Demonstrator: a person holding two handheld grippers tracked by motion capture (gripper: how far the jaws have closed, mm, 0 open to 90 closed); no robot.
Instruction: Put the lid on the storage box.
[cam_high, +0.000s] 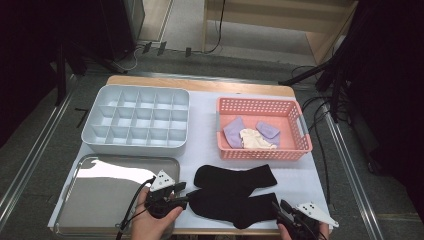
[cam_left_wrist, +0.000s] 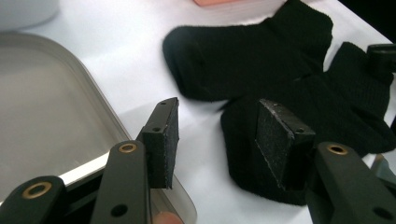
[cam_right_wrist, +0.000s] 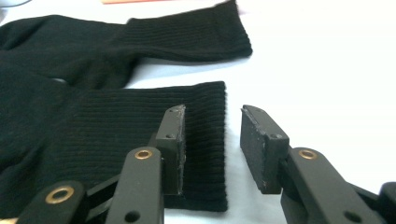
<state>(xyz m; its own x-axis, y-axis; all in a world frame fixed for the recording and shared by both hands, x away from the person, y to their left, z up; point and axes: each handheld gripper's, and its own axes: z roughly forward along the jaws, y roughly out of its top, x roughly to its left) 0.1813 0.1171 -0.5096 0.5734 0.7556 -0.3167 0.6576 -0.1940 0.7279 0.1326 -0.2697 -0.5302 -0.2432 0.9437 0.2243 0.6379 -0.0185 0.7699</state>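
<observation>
Broadly, the white table (cam_high: 205, 145) carries everything, and both grippers sit at its near edge. Beyond the left gripper (cam_high: 172, 196) lies the steel tray (cam_high: 100, 200), with the grey compartment box (cam_high: 136, 116) farther out from it. Ahead of the right gripper (cam_high: 285, 212) stands the pink basket (cam_high: 264, 128), holding small lilac and cream socks.

Between the two grippers lie two black socks. The near black sock (cam_high: 232, 206) stretches from one gripper to the other; the far black sock (cam_high: 235, 177) lies just beyond it, overlapping.

Seen in the left gripper view, that gripper's jaws stand partly apart over the near sock's toe end, gripping nothing. In the right gripper view, the jaws are likewise parted astride the sock's ribbed cuff (cam_right_wrist: 205, 140), pads clear of the cloth.
</observation>
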